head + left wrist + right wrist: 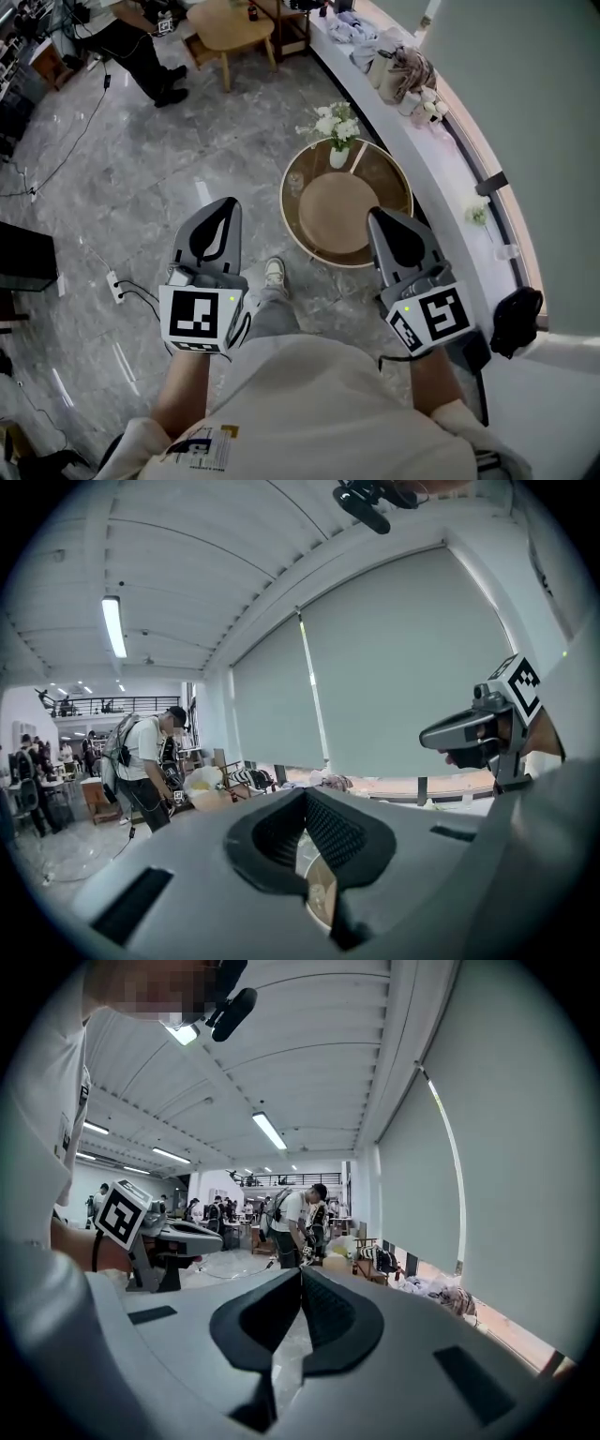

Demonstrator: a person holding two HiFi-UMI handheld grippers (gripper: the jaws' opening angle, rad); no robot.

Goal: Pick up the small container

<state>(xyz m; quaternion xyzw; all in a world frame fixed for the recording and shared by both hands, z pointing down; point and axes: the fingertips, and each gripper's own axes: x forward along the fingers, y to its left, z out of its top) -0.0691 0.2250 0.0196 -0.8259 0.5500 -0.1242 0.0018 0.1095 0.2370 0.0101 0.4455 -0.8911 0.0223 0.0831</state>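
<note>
Left gripper (pixel 228 204): jaws closed pad to pad with nothing between them, held over the grey marble floor (pixel 141 178), left of the round surface.
Right gripper (pixel 377 216): jaws shut and empty, hanging over the near right rim of the round surface in the head view.
Round surface (pixel 398 183): low, pale-rimmed, with a tan disc in the middle. Its far edge is near the white window ledge (pixel 441 169).
Small container (pixel 296 184): a small pale thing on the left part of the round surface, just inside the rim; too small to make out in detail.
Container to jaws: ahead of both grippers and between their lines, nearer the left one, well apart from both.
Vase of white flowers (pixel 337 131): upright at the far rim, beyond the container and apart from it.
Open room: wide bare floor to the left and ahead.
Edges: the ledge closes off the right side and carries bags (pixel 398 70).
Floor clutter: power strip with cable (pixel 114 284) left of the left gripper, and a dark box (pixel 23 255) at the left border.
Near foot: a shoe (pixel 274 272) just short of the surface's near rim.
</note>
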